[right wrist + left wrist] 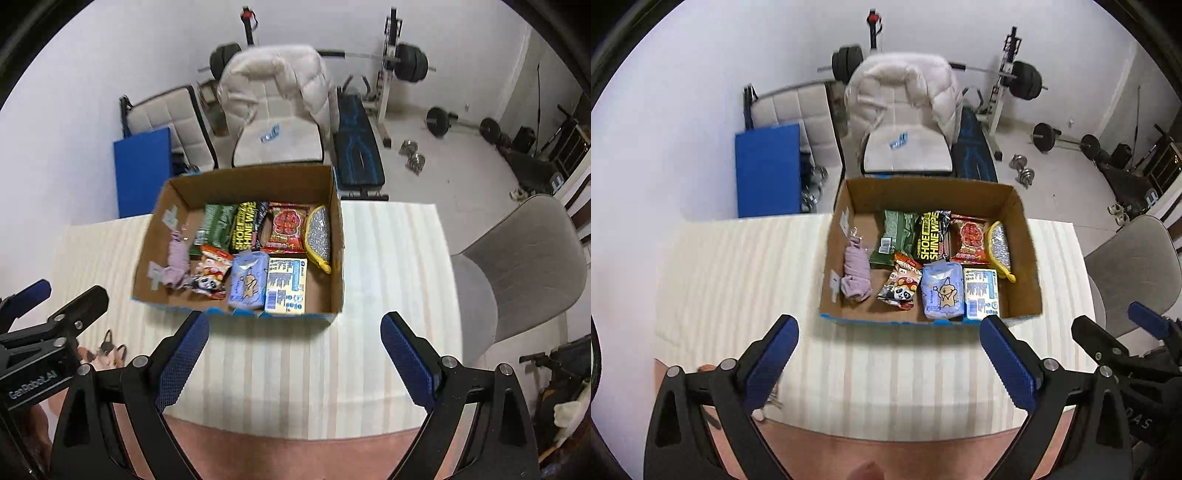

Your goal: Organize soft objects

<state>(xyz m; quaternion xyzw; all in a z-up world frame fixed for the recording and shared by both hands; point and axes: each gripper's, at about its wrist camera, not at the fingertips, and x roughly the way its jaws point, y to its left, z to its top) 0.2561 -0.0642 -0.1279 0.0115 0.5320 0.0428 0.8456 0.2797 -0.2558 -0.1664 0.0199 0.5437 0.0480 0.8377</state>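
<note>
Looks nearly done: soft packets all sit in the cardboard box (846, 206), both left tongs (890, 354) and right tongs (295, 350) apart, empty, above the table (738, 266).

Hidden, cropped and unreadable parts

The cardboard box's (1028, 258) near wall hides the lower ends of the lavender pouch (942, 291) and the pale blue-printed packet (980, 297). Print on the green packet (892, 236) is too small to read. At the right wrist view's lower left, the left gripper (48, 306) is cut by the frame edge.
</note>
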